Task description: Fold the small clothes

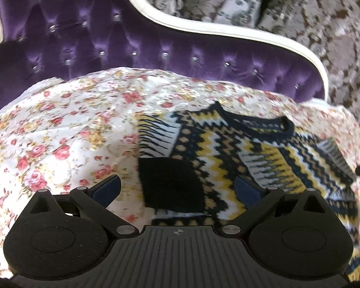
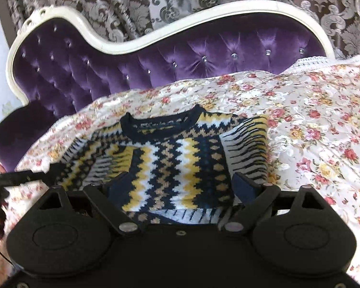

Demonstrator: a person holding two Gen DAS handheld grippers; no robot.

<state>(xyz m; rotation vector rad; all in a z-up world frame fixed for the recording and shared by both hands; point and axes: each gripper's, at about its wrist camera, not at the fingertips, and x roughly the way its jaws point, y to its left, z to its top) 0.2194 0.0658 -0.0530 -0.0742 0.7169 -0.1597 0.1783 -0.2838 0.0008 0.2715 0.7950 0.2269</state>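
Sweater lies below both downward-tilted claws, left claw and right claw wide, empty.

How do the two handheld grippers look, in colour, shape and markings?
Both the left gripper and the right gripper are matt black, each with two round lobes, silver pivot pins and angled link arms that end in dark blue fingers. The left one has a ribbed centre plate with a small round crosshair mark.
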